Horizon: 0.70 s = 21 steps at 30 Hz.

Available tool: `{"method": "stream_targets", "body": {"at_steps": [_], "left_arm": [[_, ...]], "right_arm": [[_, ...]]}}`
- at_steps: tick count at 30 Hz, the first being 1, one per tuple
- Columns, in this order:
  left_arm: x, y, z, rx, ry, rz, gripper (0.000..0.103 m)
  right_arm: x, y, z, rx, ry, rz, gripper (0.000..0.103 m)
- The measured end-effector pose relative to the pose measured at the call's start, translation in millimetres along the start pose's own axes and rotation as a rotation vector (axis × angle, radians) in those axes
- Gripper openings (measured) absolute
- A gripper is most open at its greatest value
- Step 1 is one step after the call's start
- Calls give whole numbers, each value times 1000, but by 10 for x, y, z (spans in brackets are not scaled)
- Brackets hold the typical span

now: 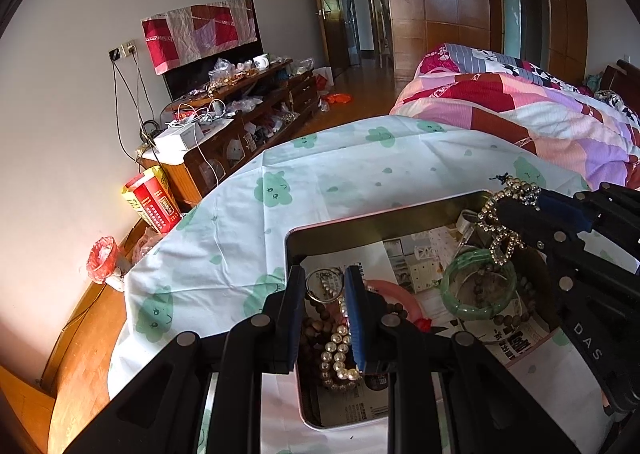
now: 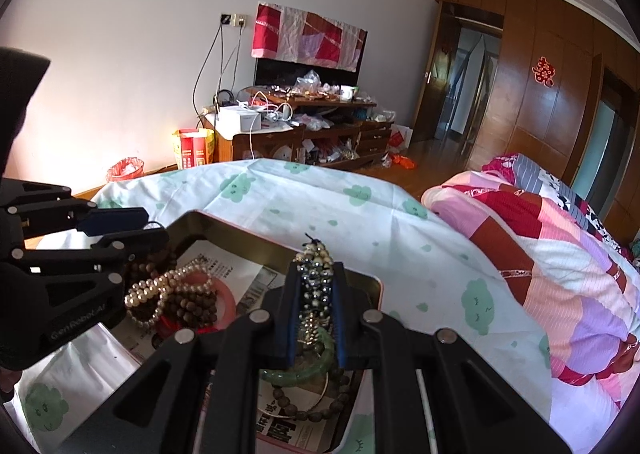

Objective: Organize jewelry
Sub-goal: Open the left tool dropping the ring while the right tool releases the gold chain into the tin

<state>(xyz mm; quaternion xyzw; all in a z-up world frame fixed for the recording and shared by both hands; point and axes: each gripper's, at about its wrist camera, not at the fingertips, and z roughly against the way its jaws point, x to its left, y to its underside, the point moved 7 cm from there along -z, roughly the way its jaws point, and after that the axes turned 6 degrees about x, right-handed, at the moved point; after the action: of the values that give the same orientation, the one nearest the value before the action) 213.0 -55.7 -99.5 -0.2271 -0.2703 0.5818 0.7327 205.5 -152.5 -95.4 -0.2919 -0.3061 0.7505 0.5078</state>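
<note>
A shallow metal tin point(image 1: 294, 250), lined with newspaper, sits on the cloud-print cloth point(image 1: 280, 190). In it lie a pearl bracelet point(image 1: 340, 354), dark wooden beads point(image 1: 316, 330), a thin metal ring point(image 1: 324, 284), a pink bangle point(image 1: 400, 296) and a green jade bangle point(image 1: 478, 282). My left gripper point(image 1: 323, 288) is open over the tin's left end, with the pearls and ring between its jaws. My right gripper point(image 2: 316, 286) is shut on a metallic bead bracelet point(image 2: 318, 280) held above the tin's right end; the bracelet also shows in the left wrist view point(image 1: 506, 214).
A bed with a patchwork quilt point(image 1: 540, 110) lies to the right. A cluttered wooden TV cabinet point(image 1: 240, 122) stands against the far wall, with a red and yellow bag point(image 1: 152, 204) and a red-lined bin point(image 1: 102, 260) beside it.
</note>
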Motion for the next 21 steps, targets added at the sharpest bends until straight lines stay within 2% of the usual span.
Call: {"method": "stream_targets", "body": {"at_steps": [18,20,21], "left_arm": [[-108,44,-34,11,24,-29,21],[-125,62,-47,26,6,-39,33],[-128,75,-37,27,-3,-38,51]], "right_arm": [[13,64,-60,23,-5,-6,16],[18,80,-76,30,-6,-6,18],[16,88,-76,28,-12,-11,20]]}}
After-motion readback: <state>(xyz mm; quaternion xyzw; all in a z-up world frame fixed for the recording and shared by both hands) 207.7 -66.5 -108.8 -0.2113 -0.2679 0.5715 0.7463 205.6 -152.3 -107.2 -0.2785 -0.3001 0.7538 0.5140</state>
